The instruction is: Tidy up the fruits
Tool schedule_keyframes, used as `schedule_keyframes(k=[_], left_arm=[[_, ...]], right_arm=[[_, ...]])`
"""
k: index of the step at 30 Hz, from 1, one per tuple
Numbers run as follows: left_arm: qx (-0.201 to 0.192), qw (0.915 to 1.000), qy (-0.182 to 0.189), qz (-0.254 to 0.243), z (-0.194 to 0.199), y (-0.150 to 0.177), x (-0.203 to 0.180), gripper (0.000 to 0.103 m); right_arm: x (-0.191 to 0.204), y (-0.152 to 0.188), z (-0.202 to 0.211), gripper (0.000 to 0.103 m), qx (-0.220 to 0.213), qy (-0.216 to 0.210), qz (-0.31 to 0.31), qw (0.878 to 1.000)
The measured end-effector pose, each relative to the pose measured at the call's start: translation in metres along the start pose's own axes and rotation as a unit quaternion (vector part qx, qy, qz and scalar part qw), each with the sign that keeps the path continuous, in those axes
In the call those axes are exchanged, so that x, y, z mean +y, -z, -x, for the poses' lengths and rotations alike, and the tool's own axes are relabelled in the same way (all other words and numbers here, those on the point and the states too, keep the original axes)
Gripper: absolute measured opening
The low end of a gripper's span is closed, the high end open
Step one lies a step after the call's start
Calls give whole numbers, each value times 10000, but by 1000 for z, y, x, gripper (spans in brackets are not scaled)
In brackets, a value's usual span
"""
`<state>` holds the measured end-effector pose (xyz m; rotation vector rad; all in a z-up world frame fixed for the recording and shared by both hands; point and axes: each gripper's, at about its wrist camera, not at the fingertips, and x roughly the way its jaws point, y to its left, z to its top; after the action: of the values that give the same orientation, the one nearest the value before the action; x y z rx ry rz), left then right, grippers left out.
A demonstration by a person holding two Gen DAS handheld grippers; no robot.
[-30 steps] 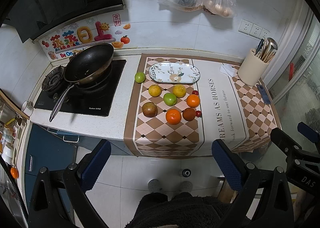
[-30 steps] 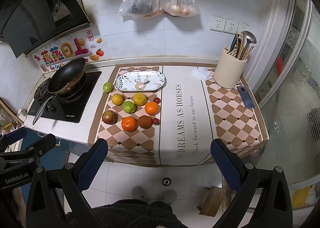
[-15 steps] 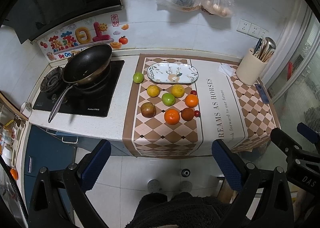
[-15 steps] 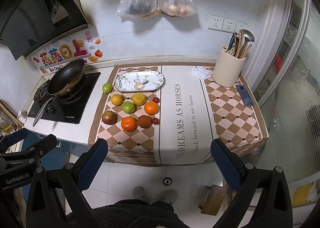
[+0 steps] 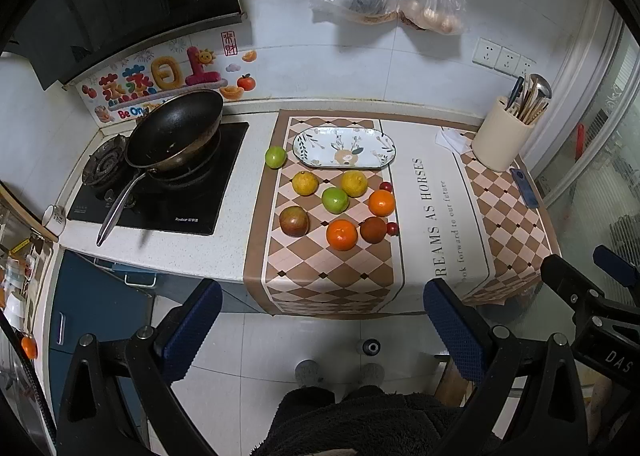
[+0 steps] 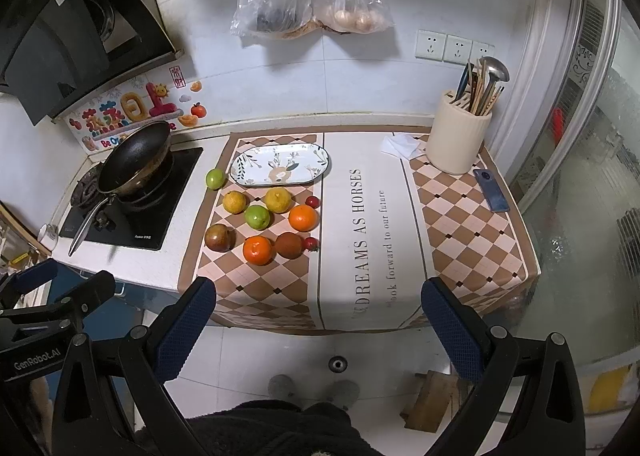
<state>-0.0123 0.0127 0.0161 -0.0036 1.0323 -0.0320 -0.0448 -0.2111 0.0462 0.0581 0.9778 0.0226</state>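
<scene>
Orange, green and yellow fruits (image 5: 341,234) lie loose before the empty plate (image 5: 344,147). Both jaws gape wide, empty, well back; approach the nearest fruit squarely.

Fruits (image 5: 338,208) before plate (image 5: 344,147); pan (image 5: 176,134) left.

In front of me the surface (image 5: 180,256) runs along a white tiled wall (image 5: 360,64), with a chequered cloth (image 6: 460,224) draped over its front edge. Left of the cloth sits a black hob (image 5: 168,192) under a dark extractor hood (image 5: 100,8). Above the cloth hang two plastic bags (image 6: 312,4); right of them are sockets (image 6: 452,46). Pale floor tiles (image 5: 300,344) lie below, and a glass door (image 6: 592,184) stands to the cloth's right.
</scene>
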Motion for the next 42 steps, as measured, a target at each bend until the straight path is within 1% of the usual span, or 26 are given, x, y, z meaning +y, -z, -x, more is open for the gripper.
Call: schedule_keyframes(k=[6,8,11,12,13,15,17,18,20,22,25,26,28,29,30,33,35,36,38,39,40,41,42], left_arm=[[-15,10000,-18,59,-1,-6,-5,103],[-111,9998,-57,156,-4,-11,-7,103],[-358,9983,-252,398,-15,-19,-2,103],[-480,9970,-363,481,-21,-23,0,103],[-614,9950,-555,558,-30,-27,3,103],[-777,9913,-863,626,-45,-29,7,103],[-812,9867,-1246,660,-71,-33,13,103],[-781,9853,-1363,664,-82,-36,16,103],[-583,9849,-1478,680,-107,-38,22,103],[-319,9856,-1486,743,-136,-42,32,103],[119,9871,-1413,743,-182,-54,47,103],[214,9874,-1396,719,-192,-56,51,103],[408,9886,-1303,628,-219,-71,58,103],[485,9892,-1250,584,-232,-79,62,103],[558,9898,-1192,540,-244,-85,65,103],[859,9908,-935,464,-283,-114,78,103],[1103,9907,-663,436,-310,-133,87,102],[1254,9898,-531,408,-325,-141,90,101],[1559,9868,-301,326,-352,-152,95,98],[1711,9848,-171,265,-366,-157,95,96],[1856,9824,-91,191,-380,-159,95,94],[1987,9800,-57,104,-393,-161,95,90],[2117,9773,-6,63,-403,-162,95,89]], right_arm=[[-5,-5,-2,103,-67,-159,-95,9998],[-13,-10,-8,103,-167,-320,-241,9991],[-27,-15,-24,103,-245,-537,-443,9973],[-30,-18,-34,103,-238,-612,-488,9967],[-31,-20,-45,103,-204,-692,-521,9960],[-31,-25,-71,103,-115,-859,-563,9946],[-31,-29,-97,103,-19,-948,-540,9940],[-29,-32,-114,103,40,-991,-508,9938],[-24,-37,-149,103,194,-1048,-452,9933],[-19,-42,-181,103,383,-1082,-476,9922],[-13,-51,-243,103,784,-1187,-690,9874],[-12,-52,-257,103,860,-1227,-756,9858],[-6,-59,-296,103,1147,-1266,-965,9806],[-3,-61,-308,103,1197,-1316,-1051,9784],[1,-67,-325,103,1245,-1345,-1160,9762],[14,-84,-370,102,1403,-1239,-1377,9726],[26,-96,-406,100,1615,-1278,-1562,9660],[31,-100,-417,98,1706,-1289,-1632,9631],[44,-109,-445,95,1892,-1296,-1724,9580],[48,-113,-457,91,1960,-1267,-1716,9571],[55,-116,-471,88,2046,-1218,-1689,9564],[61,-118,-481,87,2149,-1184,-1664,9551],[66,-119,-490,86,2245,-1160,-1646,9534]])
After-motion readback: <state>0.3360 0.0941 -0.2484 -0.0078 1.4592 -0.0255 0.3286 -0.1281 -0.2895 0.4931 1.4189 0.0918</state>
